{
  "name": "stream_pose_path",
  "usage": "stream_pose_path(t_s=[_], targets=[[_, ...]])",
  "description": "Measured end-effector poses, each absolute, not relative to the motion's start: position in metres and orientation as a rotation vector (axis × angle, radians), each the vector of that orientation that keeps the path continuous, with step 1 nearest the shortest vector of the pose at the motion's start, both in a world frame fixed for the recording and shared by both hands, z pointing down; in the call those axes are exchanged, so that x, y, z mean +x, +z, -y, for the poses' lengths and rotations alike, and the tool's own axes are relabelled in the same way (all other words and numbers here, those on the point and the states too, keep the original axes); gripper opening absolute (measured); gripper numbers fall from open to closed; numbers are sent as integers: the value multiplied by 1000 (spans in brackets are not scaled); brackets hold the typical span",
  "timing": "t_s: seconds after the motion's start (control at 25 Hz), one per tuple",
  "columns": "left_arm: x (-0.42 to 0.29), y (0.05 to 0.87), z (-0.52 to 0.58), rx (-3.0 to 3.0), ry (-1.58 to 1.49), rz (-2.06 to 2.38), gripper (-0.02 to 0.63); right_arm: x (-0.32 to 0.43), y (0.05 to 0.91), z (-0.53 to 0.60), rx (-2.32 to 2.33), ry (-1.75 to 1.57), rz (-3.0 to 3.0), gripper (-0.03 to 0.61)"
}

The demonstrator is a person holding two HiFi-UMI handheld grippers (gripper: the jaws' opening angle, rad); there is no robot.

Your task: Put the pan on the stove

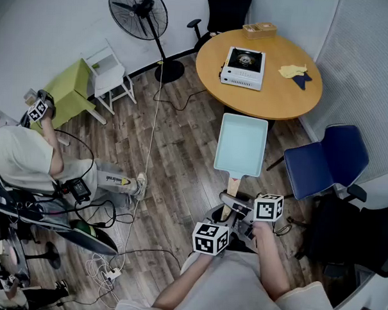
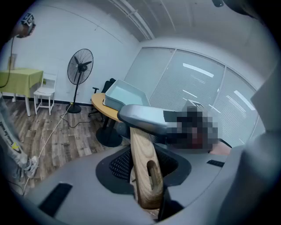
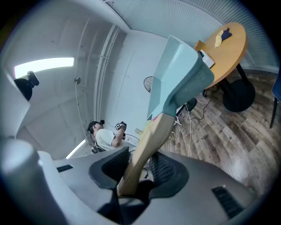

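Observation:
A light blue rectangular pan (image 1: 241, 145) with a wooden handle (image 1: 232, 185) hangs over the wooden floor, just short of the round wooden table (image 1: 279, 105). A white portable stove (image 1: 244, 68) with a black burner sits on that table. Both grippers grip the handle's end. My left gripper (image 1: 226, 218) is shut on the handle (image 2: 146, 173) from the near left. My right gripper (image 1: 244, 214) is shut on the handle (image 3: 141, 159) from the right. The pan (image 3: 180, 79) rises beyond the right jaws, with the table (image 3: 229, 43) behind it.
On the table lie a wooden box (image 1: 259, 30) and a yellow cloth (image 1: 292, 70). A blue chair (image 1: 322, 163) and a black chair (image 1: 347, 244) stand to the right. A standing fan (image 1: 139, 14), a white stool (image 1: 111, 73), a seated person (image 1: 20, 159) and floor cables (image 1: 150, 130) are at left.

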State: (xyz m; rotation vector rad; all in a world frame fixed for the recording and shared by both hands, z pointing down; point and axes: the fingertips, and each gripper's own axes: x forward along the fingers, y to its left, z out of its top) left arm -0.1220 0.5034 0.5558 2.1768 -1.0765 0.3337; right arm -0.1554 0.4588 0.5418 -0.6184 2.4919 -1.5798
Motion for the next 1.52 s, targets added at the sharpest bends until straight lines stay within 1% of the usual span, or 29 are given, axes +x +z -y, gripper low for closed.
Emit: stream_pose_path(t_s=[0.4, 1.16, 1.52], targets=[[-109, 554, -491, 2171, 326, 1107, 130, -145, 539, -448, -608, -1549, -2544, 158], [-53, 559, -440, 2182, 355, 1125, 130, -88, 541, -396, -609, -1520, -2549, 161], [-46, 565, -409, 2175, 346, 1110, 130, -82, 549, -365, -634, -1532, -2568, 164]])
